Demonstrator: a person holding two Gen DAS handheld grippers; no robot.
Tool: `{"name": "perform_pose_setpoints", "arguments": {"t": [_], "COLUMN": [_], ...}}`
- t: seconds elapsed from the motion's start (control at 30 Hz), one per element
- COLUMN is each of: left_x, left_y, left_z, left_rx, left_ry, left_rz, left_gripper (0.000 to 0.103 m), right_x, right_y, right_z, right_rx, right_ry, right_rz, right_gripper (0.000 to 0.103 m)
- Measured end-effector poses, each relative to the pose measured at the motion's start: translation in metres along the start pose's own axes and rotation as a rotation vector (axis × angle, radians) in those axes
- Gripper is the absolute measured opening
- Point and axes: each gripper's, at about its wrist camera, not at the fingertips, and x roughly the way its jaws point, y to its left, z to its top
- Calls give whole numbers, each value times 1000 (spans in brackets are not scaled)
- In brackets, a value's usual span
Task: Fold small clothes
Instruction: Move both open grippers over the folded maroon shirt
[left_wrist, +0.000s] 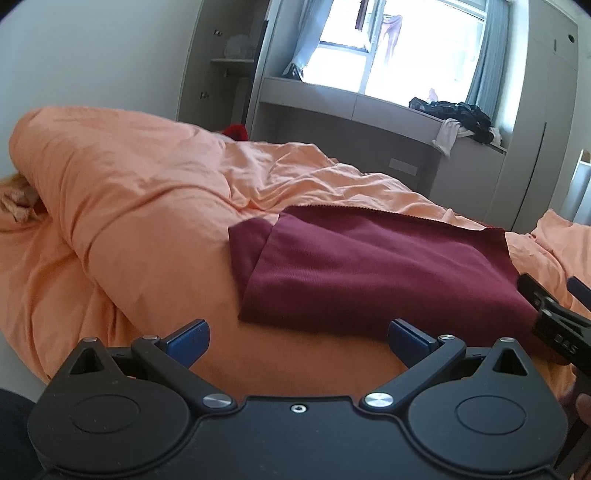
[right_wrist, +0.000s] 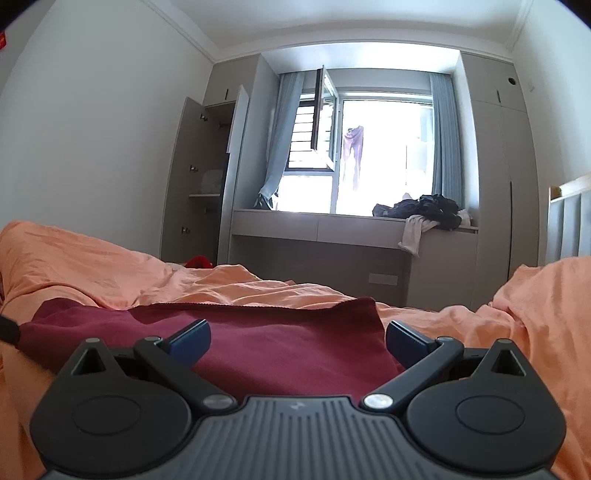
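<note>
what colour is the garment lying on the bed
Dark red, plain; the garment shows best in the left wrist view.

The dark red garment (left_wrist: 369, 273) was a matt, fine-ribbed knit cloth with a small scalloped hem. The orange duvet (left_wrist: 147, 192) under it looked like soft, creased woven cotton. The left gripper (left_wrist: 298, 341) and right gripper (right_wrist: 298, 341) were matt black plastic with bright metal pivot pins and smooth blue finger pads (right_wrist: 192, 339).

The left gripper (left_wrist: 298, 339) points toward 12 o'clock, jaws spread wide, nothing between them. The right gripper (right_wrist: 298, 339) does likewise, jaws wide apart, at the left's 3 o'clock.
</note>
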Motion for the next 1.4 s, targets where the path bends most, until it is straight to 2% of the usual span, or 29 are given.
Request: {"name": "perform_pose_setpoints", "arguments": {"t": [0.17,0.37,0.57,0.8,0.93,1.4], "left_x": [11,11,21,45,58,69], "left_y": [4,9,13,5,5,3], "left_z": [-1,-5,-4,2,7,11], "left_rx": [-39,-84,-122,-132,-160,-170], "left_ry": [43,6,-25,-1,34,16], "left_rz": [-38,-33,-65,-135,-120,-76], "left_gripper": [102,102,102,102,102,103], "right_x": [25,46,50,48,49,51], "right_y": [15,28,22,19,15,16], "right_z": [1,-12,-32,-39,-41,-45], "right_rx": [7,-12,50,60,65,79], "right_ry": [15,48,77,57,54,48], "right_rz": [31,76,106,112,115,99], "right_gripper": [103,103,103,103,103,103]}}
